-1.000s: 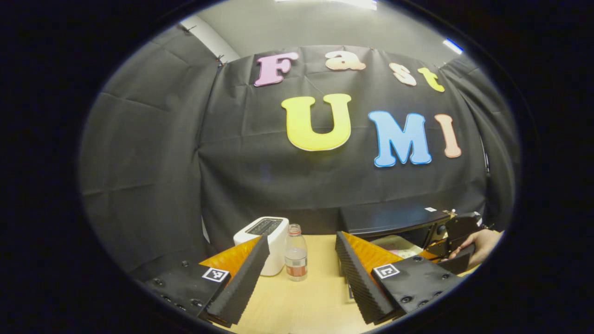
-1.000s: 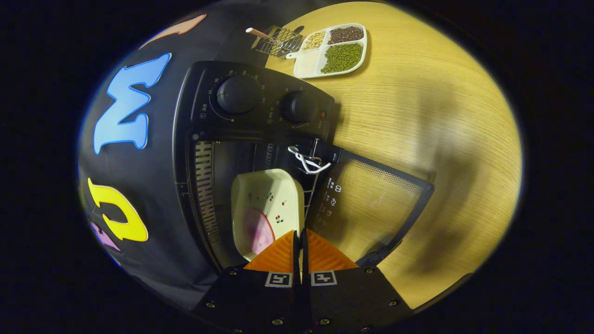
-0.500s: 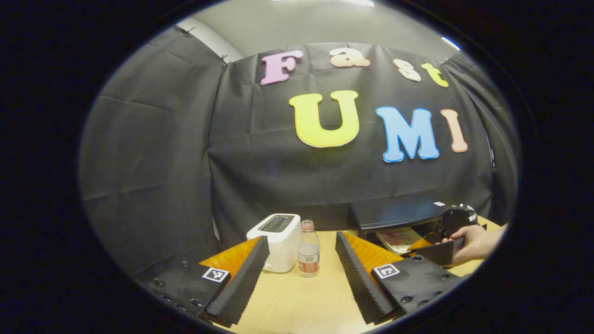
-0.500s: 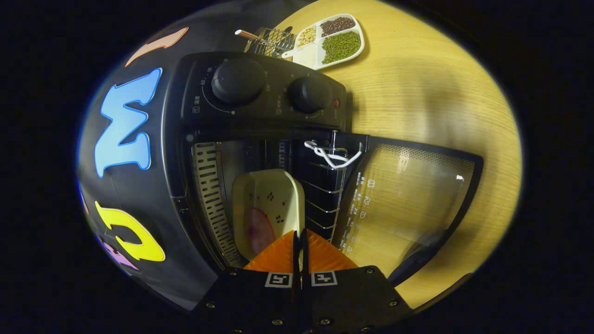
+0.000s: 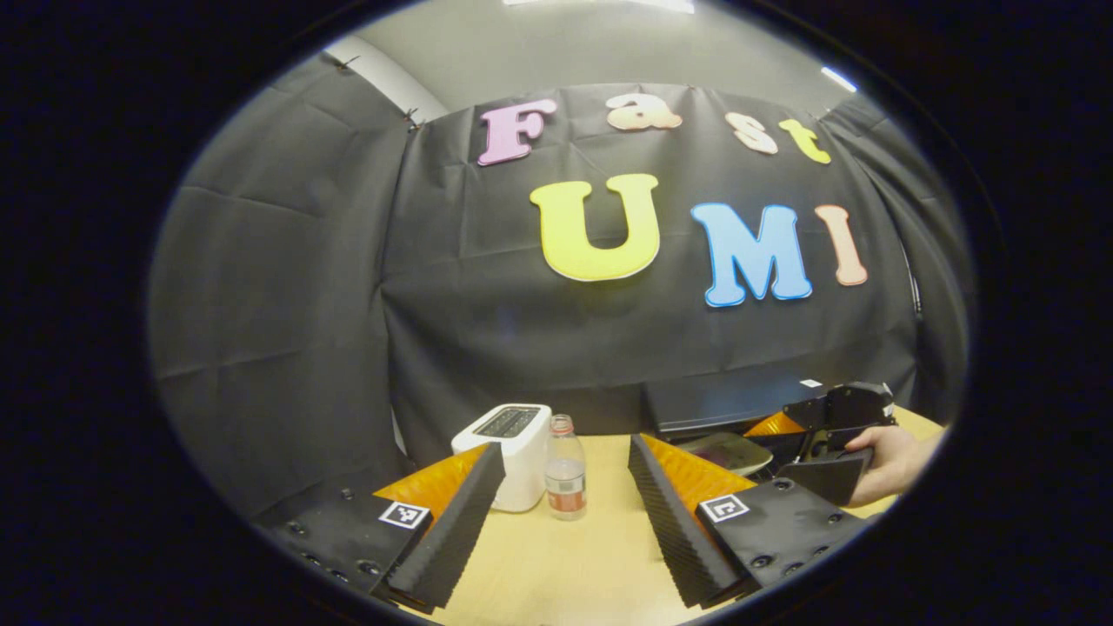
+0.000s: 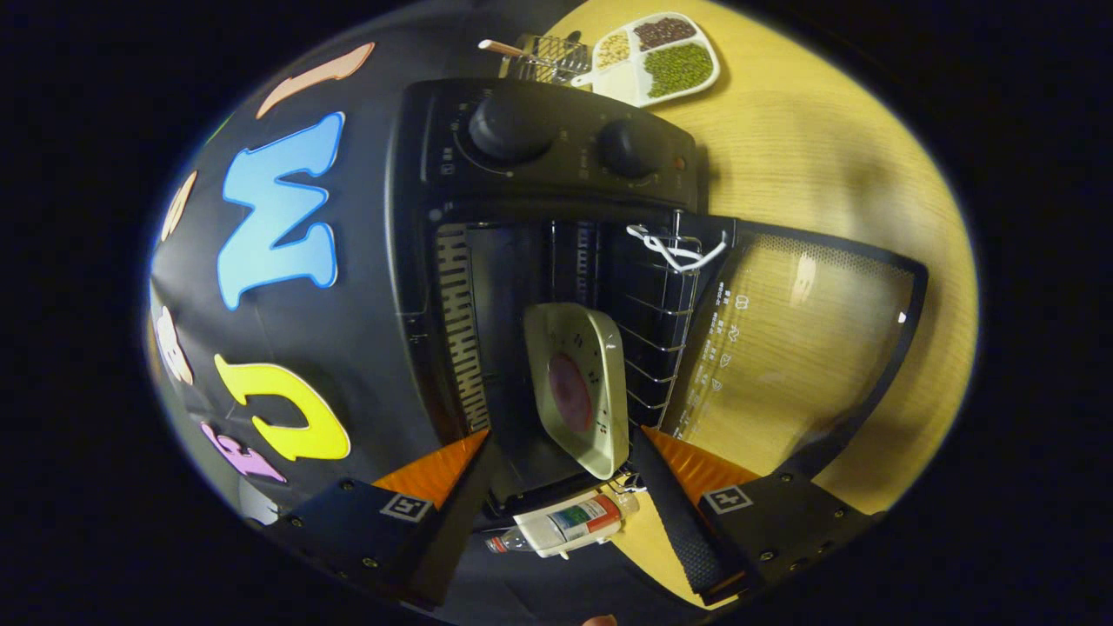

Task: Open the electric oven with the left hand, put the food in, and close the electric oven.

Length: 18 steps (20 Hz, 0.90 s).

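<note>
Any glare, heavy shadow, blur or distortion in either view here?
Right gripper view: sharp; small glints on the open oven door, broad soft shadows on the table, the oven bowed by the fisheye. Left gripper view: evenly lit, ceiling lights blown out at the top, the table edge curved, toaster and bottle crisp.

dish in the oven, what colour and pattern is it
Cream dish with small scattered dark motifs, a pinkish food piece on it; clearest in the right gripper view.
</note>
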{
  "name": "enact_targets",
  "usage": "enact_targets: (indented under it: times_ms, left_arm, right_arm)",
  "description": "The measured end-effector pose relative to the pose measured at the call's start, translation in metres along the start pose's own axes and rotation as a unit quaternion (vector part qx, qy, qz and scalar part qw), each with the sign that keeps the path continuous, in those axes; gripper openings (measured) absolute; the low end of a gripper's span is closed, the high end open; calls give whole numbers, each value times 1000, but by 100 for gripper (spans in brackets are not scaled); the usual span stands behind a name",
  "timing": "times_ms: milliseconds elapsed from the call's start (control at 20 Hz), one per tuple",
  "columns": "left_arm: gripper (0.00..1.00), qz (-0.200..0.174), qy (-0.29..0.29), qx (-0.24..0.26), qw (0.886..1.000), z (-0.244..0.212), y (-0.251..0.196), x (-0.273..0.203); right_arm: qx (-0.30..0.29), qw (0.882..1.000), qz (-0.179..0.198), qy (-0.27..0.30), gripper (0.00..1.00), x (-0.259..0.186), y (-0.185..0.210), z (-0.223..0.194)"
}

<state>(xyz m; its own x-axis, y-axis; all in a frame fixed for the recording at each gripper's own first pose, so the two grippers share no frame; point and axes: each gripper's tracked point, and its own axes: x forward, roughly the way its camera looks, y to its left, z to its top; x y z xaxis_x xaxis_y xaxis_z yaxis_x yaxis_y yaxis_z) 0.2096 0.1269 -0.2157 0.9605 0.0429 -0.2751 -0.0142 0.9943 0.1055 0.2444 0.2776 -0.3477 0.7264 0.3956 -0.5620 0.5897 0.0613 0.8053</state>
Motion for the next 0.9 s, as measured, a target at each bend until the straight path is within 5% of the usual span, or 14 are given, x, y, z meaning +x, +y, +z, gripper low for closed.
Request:
enact_targets:
  times_ms: [250, 450, 500, 550, 600, 900]
  left_arm:
    - [97, -21, -4, -14, 1000, 0, -30, -5]
    - [92, -36, 1, -21, 999, -1, -57, -9]
    - [97, -39, 2, -23, 999, -1, -63, -12]
    - [91, -42, 3, -24, 999, -3, -69, -15]
    - [100, -44, 5, -25, 999, -4, -75, -18]
    - [97, -65, 31, -39, 997, -27, -120, -32]
  right_arm:
    - [-77, 996, 12, 36, 97, -42, 3, -5]
    - [-169, 984, 27, 47, 97, -86, 2, 2]
    - [-193, 979, 33, 49, 97, -97, 3, 3]
    - [-217, 974, 39, 49, 97, -108, 4, 5]
    - [-239, 969, 43, 49, 97, -121, 4, 8]
    - [-382, 922, 52, 26, 97, -185, -9, 27]
